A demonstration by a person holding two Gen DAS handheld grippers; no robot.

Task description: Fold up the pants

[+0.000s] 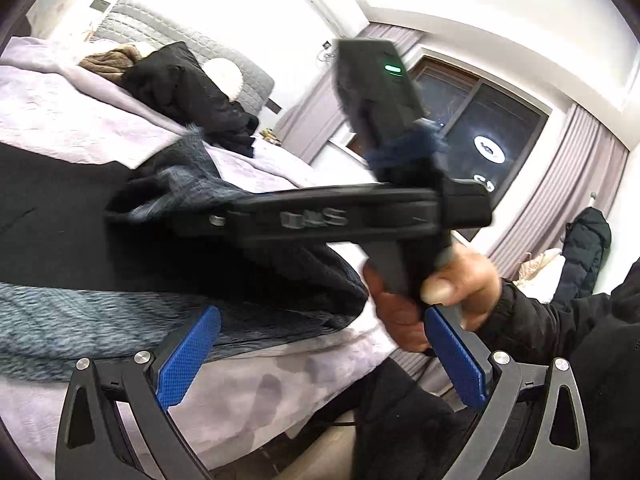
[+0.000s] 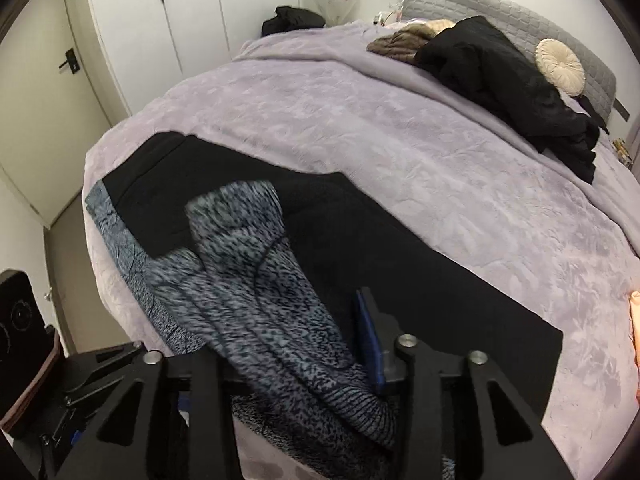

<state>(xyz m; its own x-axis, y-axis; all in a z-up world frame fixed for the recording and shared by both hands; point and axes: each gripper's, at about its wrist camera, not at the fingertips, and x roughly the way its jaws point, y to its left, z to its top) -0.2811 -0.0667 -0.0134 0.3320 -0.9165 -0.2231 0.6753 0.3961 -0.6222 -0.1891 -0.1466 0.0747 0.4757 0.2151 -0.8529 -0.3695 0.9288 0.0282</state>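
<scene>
— Meanwhile, on the lavender bed [image 2: 400,128]: what does the right wrist view give that the left one lacks?

— A full sweep of the pants [image 2: 304,248], black outside and speckled grey-blue inside, spread across the lower left of the frame. The right claw [image 2: 288,344] is pinching a raised fold of the speckled lining between its fingers, the blue pad [image 2: 370,336] pressed against the cloth. White wardrobe doors [image 2: 180,20] fill the upper left, and a round cream cushion [image 2: 560,62] leans on the grey headboard [image 2: 500,12] at the upper right.

— And the left wrist view?

— Only that one shows the left claw [image 1: 320,360], spread wide with nothing between its blue pads [image 1: 186,360], at the bottom of the frame above the bed's edge. Centre frame, blurred, sits the right claw [image 1: 132,208] with cloth at its tip, gripped by a hand [image 1: 440,296]. A dark window [image 1: 480,136] and mauve curtains [image 1: 568,184] fill the right.

— Anything on both?

— A black jacket [image 2: 500,80] heaped near the headboard.
</scene>
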